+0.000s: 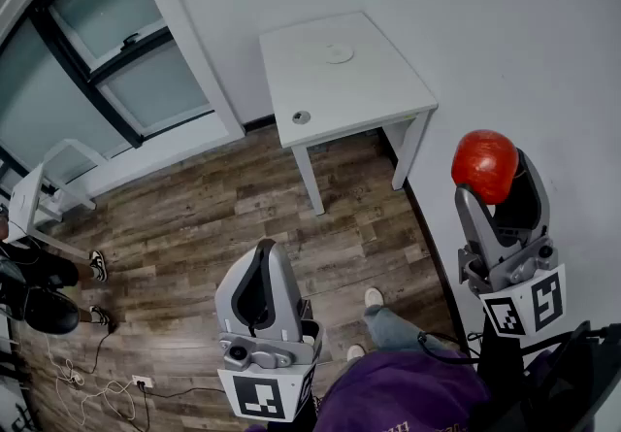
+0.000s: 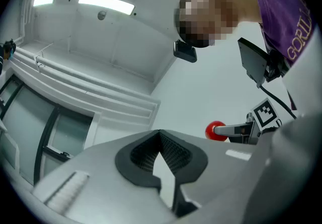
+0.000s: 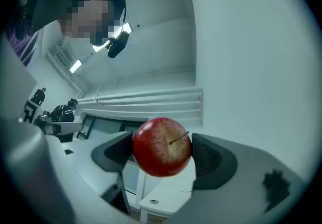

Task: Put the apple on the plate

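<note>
A red apple (image 1: 484, 164) sits between the fingers of my right gripper (image 1: 492, 178), which is shut on it and held up high near the right wall. In the right gripper view the apple (image 3: 162, 147) fills the gap between the two dark pads, stem towards the camera. A flat white plate (image 1: 338, 53) lies on the small white table (image 1: 374, 95) across the room, well ahead of both grippers. My left gripper (image 1: 267, 248) hangs lower at the centre, its tips touching and nothing in them; it (image 2: 160, 132) points upward at the ceiling.
A small round grey object (image 1: 302, 116) lies near the table's front edge. Wood flooring stretches between me and the table. Windows (image 1: 116, 61) line the left wall, with a white stand (image 1: 39, 192), shoes and cables (image 1: 92, 391) on the floor. A person's foot (image 1: 374, 297) shows below.
</note>
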`<state>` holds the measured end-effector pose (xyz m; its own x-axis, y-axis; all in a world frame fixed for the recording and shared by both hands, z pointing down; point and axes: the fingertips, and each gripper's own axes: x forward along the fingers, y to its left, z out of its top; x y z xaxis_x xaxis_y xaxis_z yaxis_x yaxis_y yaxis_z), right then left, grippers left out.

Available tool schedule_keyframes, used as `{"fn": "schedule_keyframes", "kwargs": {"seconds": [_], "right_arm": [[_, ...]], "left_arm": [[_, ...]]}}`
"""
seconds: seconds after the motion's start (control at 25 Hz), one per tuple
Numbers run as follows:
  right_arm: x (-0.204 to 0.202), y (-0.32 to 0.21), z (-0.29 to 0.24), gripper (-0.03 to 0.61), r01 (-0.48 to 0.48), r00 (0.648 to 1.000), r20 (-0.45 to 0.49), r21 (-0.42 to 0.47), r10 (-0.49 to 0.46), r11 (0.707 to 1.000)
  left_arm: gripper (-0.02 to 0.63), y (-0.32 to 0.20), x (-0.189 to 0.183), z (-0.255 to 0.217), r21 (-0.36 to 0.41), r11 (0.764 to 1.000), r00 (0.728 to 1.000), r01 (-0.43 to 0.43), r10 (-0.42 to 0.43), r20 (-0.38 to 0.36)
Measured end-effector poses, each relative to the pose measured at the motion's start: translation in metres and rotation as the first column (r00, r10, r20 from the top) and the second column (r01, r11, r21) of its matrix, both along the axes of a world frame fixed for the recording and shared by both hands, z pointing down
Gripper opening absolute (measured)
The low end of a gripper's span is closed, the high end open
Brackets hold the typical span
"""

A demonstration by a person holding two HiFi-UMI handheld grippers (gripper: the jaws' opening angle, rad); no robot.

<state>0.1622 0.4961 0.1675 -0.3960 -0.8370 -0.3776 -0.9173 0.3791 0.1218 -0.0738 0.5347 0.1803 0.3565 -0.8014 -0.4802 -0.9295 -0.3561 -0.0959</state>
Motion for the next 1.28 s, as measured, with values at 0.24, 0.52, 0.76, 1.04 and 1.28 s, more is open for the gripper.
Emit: {"fn": "schedule_keyframes", "kwargs": {"seconds": [0.24,0.52,0.76,1.04,1.28], "right_arm": [[0.012,-0.066,-0.002,0.362,0.022,1.0,-0.005,-0.009,-0.022,1.0],[0.017,-0.132,-0.005,0.362,0.076,0.997,-0.014,-0.014,-0.076,0.997],[0.023,-0.173,-0.003,0.362,0.103,0.995,-0.018,-0.018,-0.103,0.995],[0.027,-0.208,0.006,0.362,0.102,0.995,-0.009,-0.036,-0.103,0.994],[0.017,-0.251,0.009,0.362,0.087,0.996,-0.005,-0.045,-0.087,0.995]], "left_arm": [[0.007,-0.06,0.019,-0.005,-0.006,1.0,1.0,0.013,-0.013,0.011],[0.006,-0.115,0.029,-0.007,-0.016,0.998,0.998,0.064,-0.064,0.0],[0.007,-0.153,0.039,-0.004,-0.023,0.996,0.996,0.086,-0.087,-0.003],[0.006,-0.187,0.046,0.0,-0.023,0.995,0.995,0.095,-0.094,0.035],[0.006,-0.232,0.03,0.005,-0.037,0.995,0.995,0.094,-0.093,0.028]]}}
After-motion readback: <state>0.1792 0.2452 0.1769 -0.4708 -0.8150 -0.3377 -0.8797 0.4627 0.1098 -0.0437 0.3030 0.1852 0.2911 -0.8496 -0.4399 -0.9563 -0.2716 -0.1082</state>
